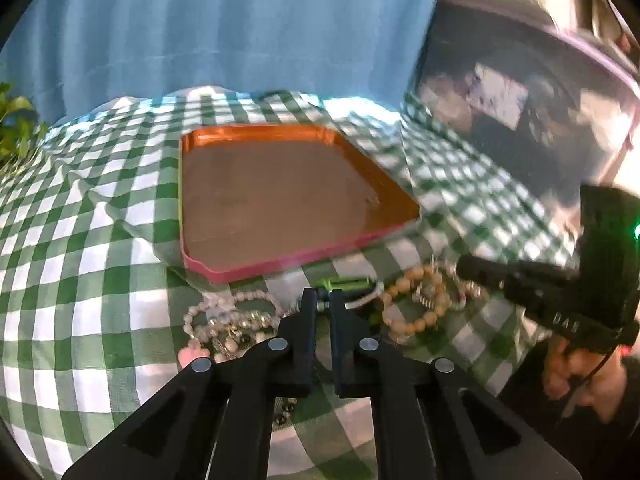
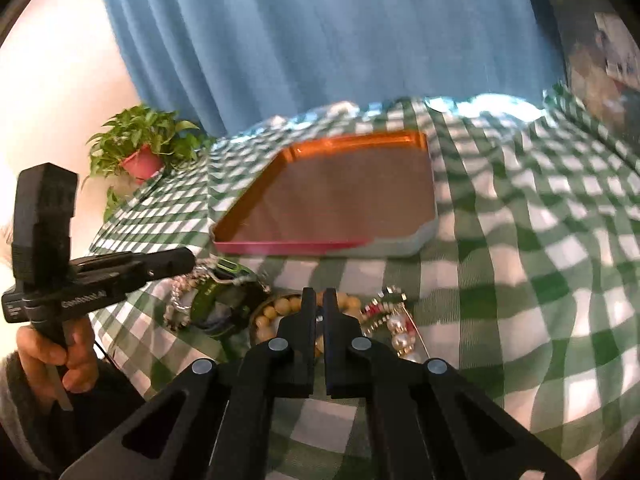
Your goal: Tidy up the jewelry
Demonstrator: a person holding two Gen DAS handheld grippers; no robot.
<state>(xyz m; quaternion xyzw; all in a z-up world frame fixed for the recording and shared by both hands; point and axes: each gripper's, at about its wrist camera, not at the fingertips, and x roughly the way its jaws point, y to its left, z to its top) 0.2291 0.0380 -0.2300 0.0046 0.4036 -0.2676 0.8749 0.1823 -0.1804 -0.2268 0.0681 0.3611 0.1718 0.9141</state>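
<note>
Green-and-white checked cloth [image 1: 100,240] covers our work surface, with a blue curtain [image 1: 240,20] behind it and a potted plant [image 2: 142,152] at the far left corner. An orange tray [image 1: 192,144] with a pink outer wall lies flat beyond the jewelry; its floor appears bare.

The jewelry sits in a loose heap on the cloth just in front of the tray's near edge: a pale bead bracelet [image 1: 216,314] on the left, a tan wooden-bead bracelet [image 1: 412,300] in the middle, a pearl-and-red piece [image 2: 396,320] on the right, and a green item [image 1: 344,283] between them.

Our left gripper [image 1: 324,300] is nearly closed, with only a narrow slit between its fingers; small hardware shows at the tips, but we cannot tell whether it grips anything. Our right gripper [image 2: 318,300] is likewise almost closed, hovering over the tan bracelet and seemingly empty.

We judge that the step in hand is picking a single piece. To do it well, we open the fingers before descending, straddle one strand at a point clear of its neighbours, close firmly, then lift slowly so tangled pieces fall away before we carry it to the tray.
</note>
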